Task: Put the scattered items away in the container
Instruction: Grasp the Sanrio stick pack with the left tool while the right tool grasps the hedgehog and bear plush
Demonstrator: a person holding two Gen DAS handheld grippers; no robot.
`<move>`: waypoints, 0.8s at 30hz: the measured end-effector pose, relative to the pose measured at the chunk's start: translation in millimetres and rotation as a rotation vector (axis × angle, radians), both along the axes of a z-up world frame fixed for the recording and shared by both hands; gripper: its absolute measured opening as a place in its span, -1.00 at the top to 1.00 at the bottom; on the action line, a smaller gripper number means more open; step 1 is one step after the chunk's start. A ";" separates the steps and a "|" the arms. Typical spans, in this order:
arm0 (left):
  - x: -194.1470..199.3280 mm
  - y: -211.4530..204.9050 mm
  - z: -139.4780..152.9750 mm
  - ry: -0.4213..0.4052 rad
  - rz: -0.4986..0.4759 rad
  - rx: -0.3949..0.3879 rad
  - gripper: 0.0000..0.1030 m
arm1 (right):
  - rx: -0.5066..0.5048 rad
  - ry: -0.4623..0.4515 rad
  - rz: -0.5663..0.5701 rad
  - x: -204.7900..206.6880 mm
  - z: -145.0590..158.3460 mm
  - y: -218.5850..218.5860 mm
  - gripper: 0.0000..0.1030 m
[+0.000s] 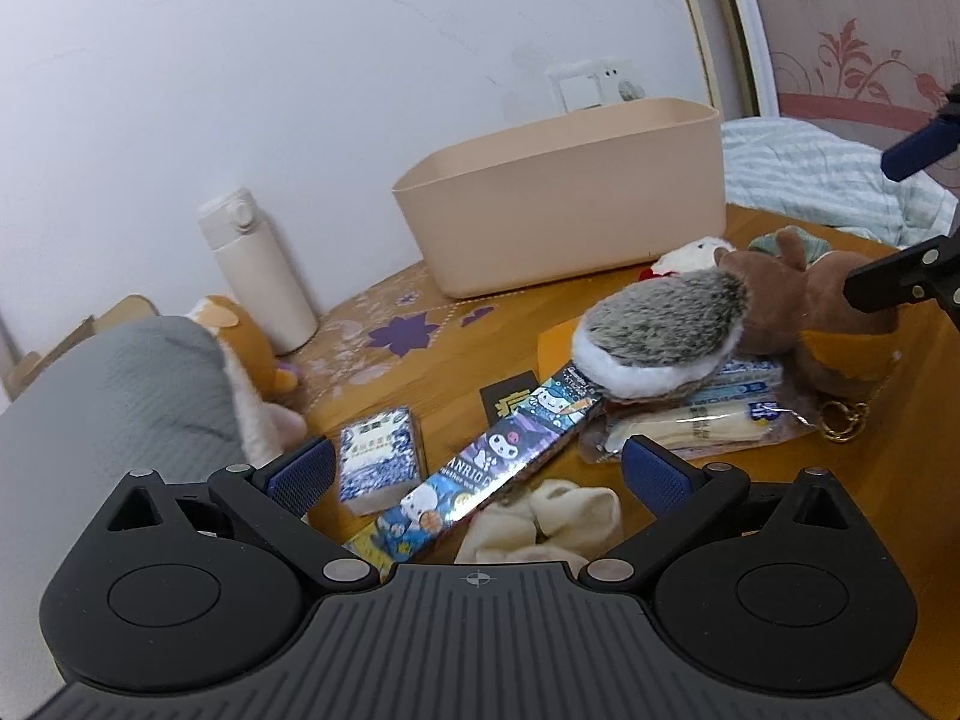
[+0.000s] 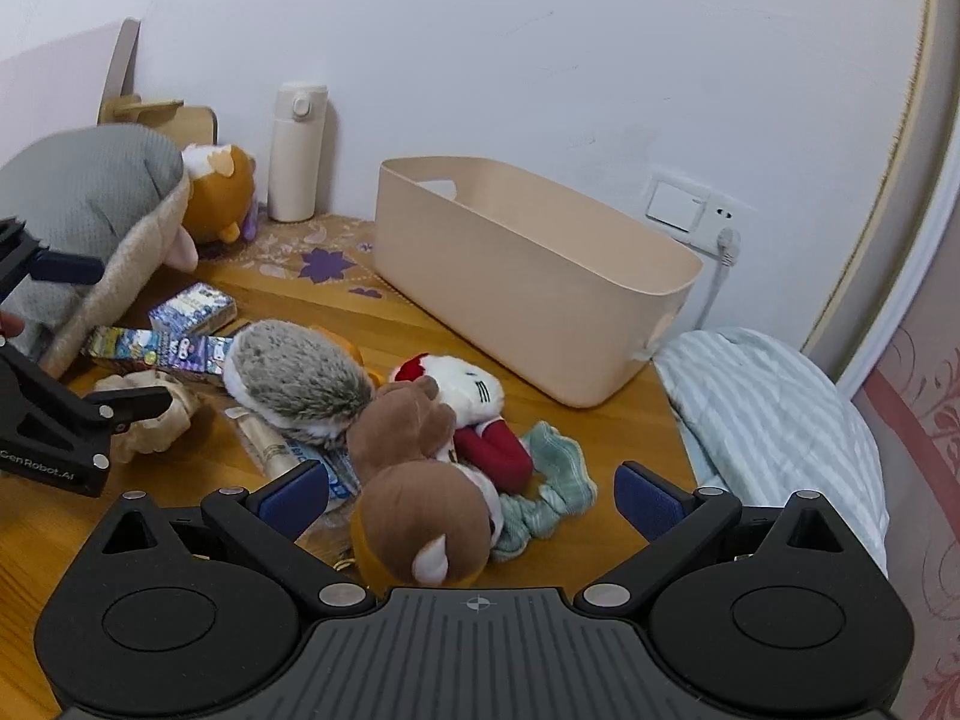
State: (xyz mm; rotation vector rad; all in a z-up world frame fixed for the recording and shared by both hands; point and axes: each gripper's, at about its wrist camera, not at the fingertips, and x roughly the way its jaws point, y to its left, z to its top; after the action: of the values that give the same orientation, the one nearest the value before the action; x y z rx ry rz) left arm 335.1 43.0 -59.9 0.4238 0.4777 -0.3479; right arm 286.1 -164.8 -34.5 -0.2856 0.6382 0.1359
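Observation:
A beige plastic bin (image 1: 570, 204) (image 2: 528, 276) stands empty at the back of the wooden table. Scattered in front lie a grey hedgehog plush (image 1: 660, 330) (image 2: 300, 378), a brown plush (image 1: 798, 300) (image 2: 414, 480), a white-and-red plush (image 2: 474, 402), a long Sanrio box (image 1: 498, 462) (image 2: 156, 351), a blue-white pack (image 1: 381, 459) (image 2: 192, 307), cream socks (image 1: 552, 519) (image 2: 150, 414), a snack bag (image 1: 690, 429) and a green cloth (image 2: 552, 480). My left gripper (image 1: 477, 474) is open over the Sanrio box. My right gripper (image 2: 471, 501) is open around the brown plush.
A white bottle (image 1: 258, 270) (image 2: 297, 153) stands by the wall. A grey cushion (image 1: 108, 396) (image 2: 84, 210) and an orange plush (image 2: 219, 192) sit at the left. Striped bedding (image 2: 774, 420) lies right of the table. A wall socket (image 2: 690, 207) is behind the bin.

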 end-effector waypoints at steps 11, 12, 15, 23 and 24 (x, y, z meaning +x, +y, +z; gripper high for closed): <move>38.2 4.7 -18.7 0.106 -0.048 -0.023 -0.75 | -0.072 0.107 0.074 40.8 -15.6 13.9 -0.87; 40.9 5.2 -19.8 0.114 -0.047 -0.027 -0.74 | -0.073 0.124 0.080 44.7 -17.0 14.9 -0.79; 49.0 7.9 -22.4 0.149 -0.052 -0.051 -0.68 | -0.065 0.181 0.091 56.2 -22.4 16.7 -0.68; 54.0 7.2 -29.2 0.203 -0.070 -0.045 -0.17 | -0.019 0.271 0.095 65.3 -36.0 14.6 -0.20; 53.1 7.3 -29.0 0.205 -0.073 -0.048 -0.11 | -0.005 0.273 0.092 64.8 -35.4 12.5 -0.17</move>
State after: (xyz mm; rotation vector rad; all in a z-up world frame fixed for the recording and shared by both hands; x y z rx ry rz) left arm 388.2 50.3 -88.8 0.3613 0.6532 -0.4754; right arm 350.9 -152.3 -69.8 -0.3041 0.8966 0.2642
